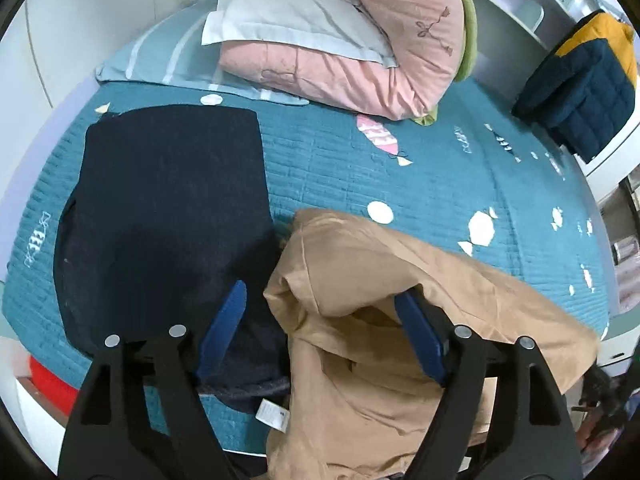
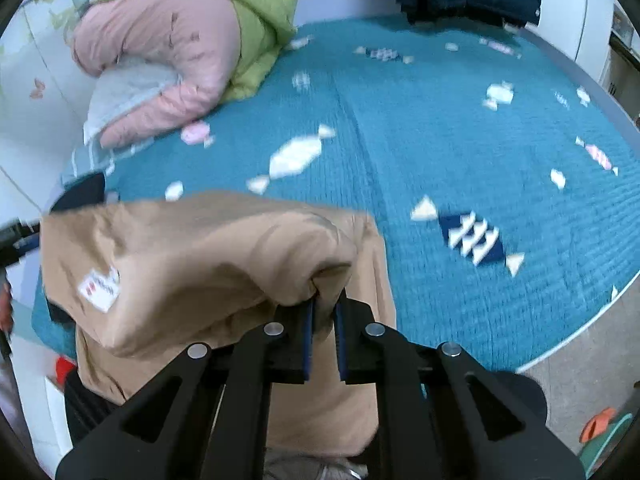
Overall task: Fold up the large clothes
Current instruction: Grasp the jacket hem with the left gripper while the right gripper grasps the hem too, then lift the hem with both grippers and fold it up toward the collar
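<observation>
Already a dark garment (image 1: pixel 168 216) lies folded near the bed's (image 1: pixel 360 168) left edge — while the tan one (image 2: pixel 208 264), bunched at the near edge, hangs pinched in the right gripper (image 2: pixel 323 320), the left gripper (image 1: pixel 320 332) spread wide — unfolded yet.

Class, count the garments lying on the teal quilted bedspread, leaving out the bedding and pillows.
2. A flat dark navy garment lies at the left; a crumpled tan garment lies beside it at the bed's near edge, pinched by the right gripper. Others may be hidden.
</observation>
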The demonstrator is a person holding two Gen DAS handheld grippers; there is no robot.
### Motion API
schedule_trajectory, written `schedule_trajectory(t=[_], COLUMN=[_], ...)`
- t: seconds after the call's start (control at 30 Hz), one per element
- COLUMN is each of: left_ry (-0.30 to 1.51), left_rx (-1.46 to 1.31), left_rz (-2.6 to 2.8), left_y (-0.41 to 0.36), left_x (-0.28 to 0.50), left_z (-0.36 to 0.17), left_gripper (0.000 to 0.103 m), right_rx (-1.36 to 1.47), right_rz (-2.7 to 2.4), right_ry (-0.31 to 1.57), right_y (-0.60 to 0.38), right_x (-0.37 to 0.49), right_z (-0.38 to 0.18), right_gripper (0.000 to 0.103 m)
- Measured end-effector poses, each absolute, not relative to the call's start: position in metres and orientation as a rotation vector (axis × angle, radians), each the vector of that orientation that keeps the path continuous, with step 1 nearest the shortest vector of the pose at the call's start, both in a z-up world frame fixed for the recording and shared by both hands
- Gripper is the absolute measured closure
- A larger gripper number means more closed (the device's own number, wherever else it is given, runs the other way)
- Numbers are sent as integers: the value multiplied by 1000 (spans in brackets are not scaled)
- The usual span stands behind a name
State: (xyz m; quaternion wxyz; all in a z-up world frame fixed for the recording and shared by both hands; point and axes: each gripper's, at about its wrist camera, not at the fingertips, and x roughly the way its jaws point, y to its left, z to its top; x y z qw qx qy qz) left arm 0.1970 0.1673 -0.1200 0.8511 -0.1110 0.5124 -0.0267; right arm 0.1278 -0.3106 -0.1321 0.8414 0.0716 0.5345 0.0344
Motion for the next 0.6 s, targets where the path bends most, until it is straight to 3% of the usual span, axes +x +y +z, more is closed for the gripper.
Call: schedule_trajectory(t=[0.17, 0.27, 0.33, 0.4, 0.47, 0.53, 0.6], left_ry=[1169, 1183, 1203, 1204, 1203, 1193, 1196], left_rx=[-225, -261, -257, -288, -325, -347, -351], left_rz=[-66, -89, -87, -119, -164, -199, -199], left_y=[163, 165, 169, 173, 176, 177, 179], left_x=[188, 178, 169, 159, 152, 151, 162], left_z=[-143, -144, -141, -136, -130, -126, -130], left_gripper=[20, 20, 15, 14, 12, 10, 10], right_rx=[32, 49, 78, 101, 149, 209, 291], right_rz=[78, 73, 67, 46, 43, 57, 75], right_ry=[1253, 1271, 1246, 1234, 1212, 1201, 1218], right_y=[-303, -307, -316, -323, -333, -339, -340], right_x=[107, 91, 80, 73, 71, 75, 85], right_z=[-172, -169, -158, -149, -139, -136, -143], right_gripper=[91, 83, 59, 43, 37, 23, 21])
